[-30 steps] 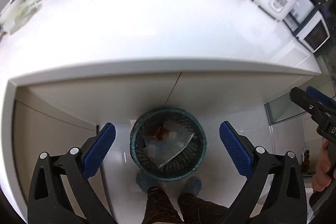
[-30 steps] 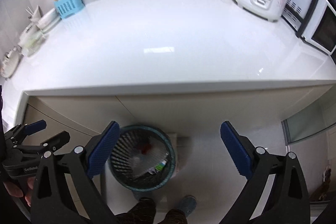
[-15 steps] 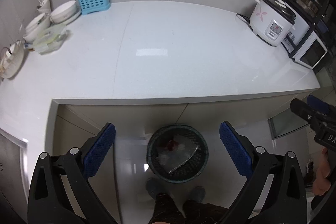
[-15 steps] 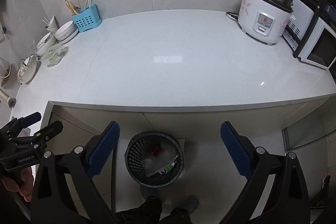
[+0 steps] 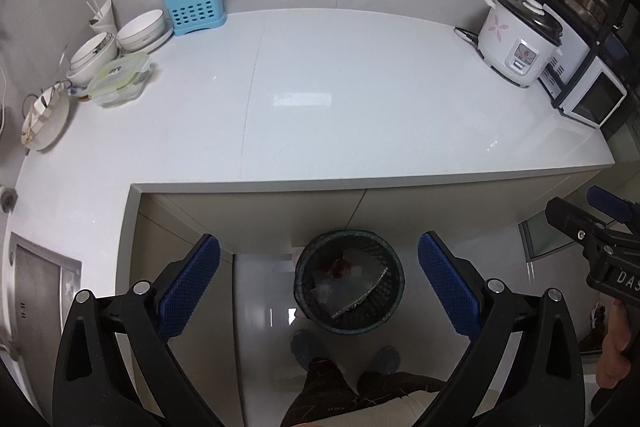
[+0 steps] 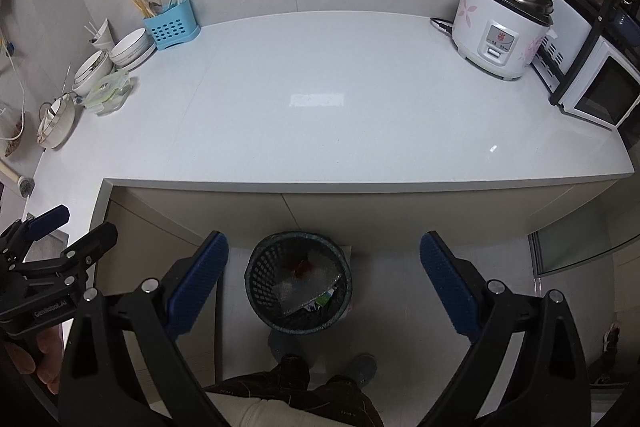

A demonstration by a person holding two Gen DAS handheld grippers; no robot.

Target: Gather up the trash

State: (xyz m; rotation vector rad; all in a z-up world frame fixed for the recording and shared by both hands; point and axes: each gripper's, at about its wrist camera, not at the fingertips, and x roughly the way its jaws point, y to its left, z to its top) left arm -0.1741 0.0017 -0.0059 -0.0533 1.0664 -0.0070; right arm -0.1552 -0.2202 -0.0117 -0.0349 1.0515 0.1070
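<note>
Spread wide and empty, the fingers of the left gripper (image 5: 319, 290) and right gripper (image 6: 324, 285) are held above the trash basket (image 5: 349, 281), which stands on the floor below the surface (image 5: 360, 99); collected trash (image 5: 350, 285) is seen inside, nearer the left.

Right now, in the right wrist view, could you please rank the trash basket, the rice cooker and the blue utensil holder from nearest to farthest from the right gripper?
1. Trash basket: on the floor, just beyond the right gripper.
2. Rice cooker: back right of the counter.
3. Blue utensil holder: back left, by the wall.
</note>
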